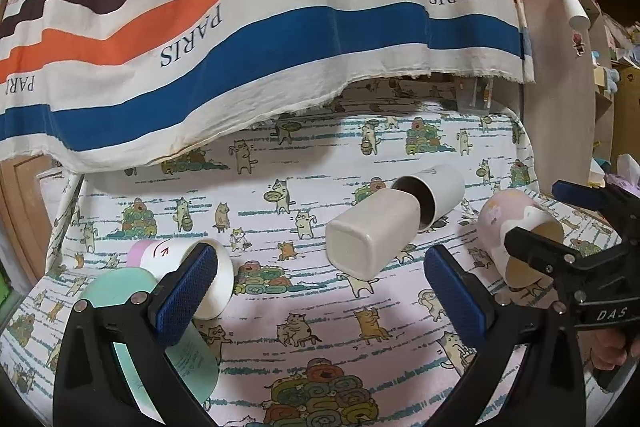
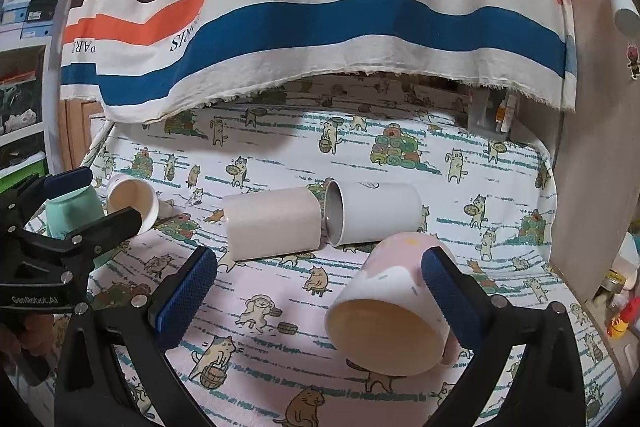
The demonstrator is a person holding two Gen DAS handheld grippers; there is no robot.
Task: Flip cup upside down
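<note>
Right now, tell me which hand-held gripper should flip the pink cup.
Right. The right hand-held gripper stands open with one pad beside the pink cup, lying on its side. The left hand-held gripper sits by the mint cup.

A cluttered home room: cat-print tablecloth (image 2: 280,307), striped PARIS drape (image 2: 320,7), stacked storage boxes (image 2: 24,7).

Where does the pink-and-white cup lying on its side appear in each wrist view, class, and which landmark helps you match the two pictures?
Left wrist view: pink-and-white cup lies at far right, partly behind the right tool.
Right wrist view: the same cup lies at lower right, mouth toward the camera, against the right finger pad.
Shared landmark: the beige square cup lying beside the white cylindrical cup.
</note>
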